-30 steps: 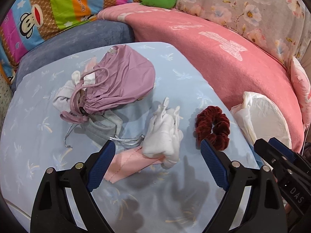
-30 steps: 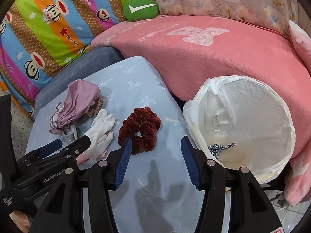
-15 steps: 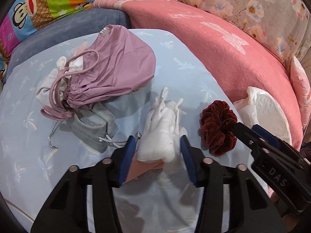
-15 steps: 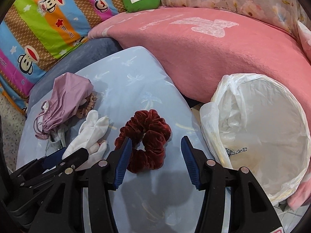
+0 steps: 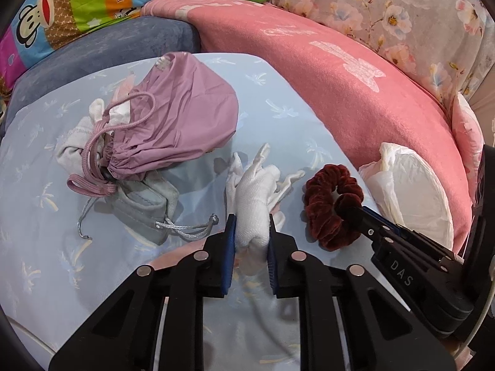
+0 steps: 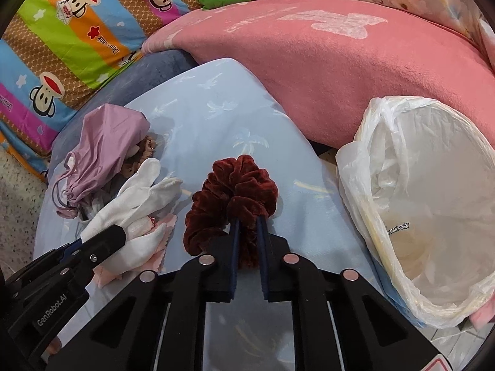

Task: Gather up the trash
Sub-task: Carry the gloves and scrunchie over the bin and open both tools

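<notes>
1. Gripping two items at once: the left gripper [image 5: 251, 232] is clamped on the white glove [image 5: 252, 198], its jaws having just closed on the cloth; the right gripper [image 6: 247, 235] is clenched on the dark red scrunchie [image 6: 230, 194], jaws likewise just closed, pinching one fold of the ring.
2. Both items lie on the light blue surface [image 6: 216, 114], glove just beside scrunchie; the bin with the white bag [image 6: 427, 204] sits off the surface's right edge, near the scrunchie.
3. Risk: glove is held at its bunched cuff end only, so loose fingers may snag the pink cloth [image 6: 154, 247] underneath and drag it along.
4. Risk: scrunchie pinch is thin; soft velvet could slip out on the lift.
5. Risk: grippers are close together, so they could bump when swinging to the bin.
6. Right view alone shows the bin's open mouth and a small patterned scrap inside; left view shows only the bag's rim.
7. Left view alone shows the grey drawstring pouch [image 5: 145, 207] below the purple pouch [image 5: 179, 120].
</notes>
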Motion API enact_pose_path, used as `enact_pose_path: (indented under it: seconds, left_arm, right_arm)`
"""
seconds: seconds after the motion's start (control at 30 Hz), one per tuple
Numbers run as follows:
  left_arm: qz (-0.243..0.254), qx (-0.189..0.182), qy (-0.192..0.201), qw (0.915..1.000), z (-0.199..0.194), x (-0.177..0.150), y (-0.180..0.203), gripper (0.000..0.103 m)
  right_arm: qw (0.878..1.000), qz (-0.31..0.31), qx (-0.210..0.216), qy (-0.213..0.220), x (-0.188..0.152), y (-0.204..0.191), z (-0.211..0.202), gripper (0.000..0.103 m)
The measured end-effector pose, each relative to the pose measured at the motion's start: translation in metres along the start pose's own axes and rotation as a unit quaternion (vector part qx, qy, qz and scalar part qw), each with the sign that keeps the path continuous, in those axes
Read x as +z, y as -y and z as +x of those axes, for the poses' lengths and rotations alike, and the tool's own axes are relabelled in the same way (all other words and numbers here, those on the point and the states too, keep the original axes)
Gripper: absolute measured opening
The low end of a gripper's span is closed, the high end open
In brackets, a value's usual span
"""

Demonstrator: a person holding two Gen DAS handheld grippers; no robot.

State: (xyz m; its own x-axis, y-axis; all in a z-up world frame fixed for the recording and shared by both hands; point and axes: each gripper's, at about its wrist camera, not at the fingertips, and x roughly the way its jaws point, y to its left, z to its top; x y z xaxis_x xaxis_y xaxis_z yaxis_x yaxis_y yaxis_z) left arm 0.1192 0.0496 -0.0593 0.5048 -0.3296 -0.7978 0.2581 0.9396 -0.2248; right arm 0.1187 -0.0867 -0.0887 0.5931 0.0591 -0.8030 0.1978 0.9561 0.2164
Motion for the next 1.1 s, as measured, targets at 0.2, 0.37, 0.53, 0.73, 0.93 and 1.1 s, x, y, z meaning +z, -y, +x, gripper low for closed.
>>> enact_pose_path:
  seconds: [0.2,0.37,0.53,0.73,0.93,1.1]
  left_arm:
    - [0.009,-0.009,0.027,0.9996,-0.021,0.008,0.012,0.018]
    - [0.020,-0.024,0.056,0.9979,-0.043,0.020,0.029,0.018]
    - [0.039,-0.040,0.087,0.9946,-0.063,0.032,0.052,0.018]
    - [0.064,-0.057,0.115,0.9897,-0.080,0.041,0.077,0.018]
    - [0.075,-0.063,0.123,0.9875,-0.086,0.040,0.088,0.018]
    - [0.068,-0.052,0.109,0.9903,-0.077,0.031,0.079,0.018]
  right_arm:
    - [0.999,0.001,0.010,0.040,0.009,0.000,-0.037,0.005]
    - [0.996,0.005,0.015,0.085,0.021,0.003,-0.077,0.001]
    - [0.991,0.004,0.014,0.134,0.034,0.010,-0.123,0.001]
    - [0.987,-0.003,0.005,0.160,0.043,0.020,-0.154,0.001]
    - [0.987,-0.008,0.007,0.158,0.037,0.028,-0.161,0.001]
    - [0.993,-0.001,0.010,0.119,0.016,0.030,-0.133,0.011]
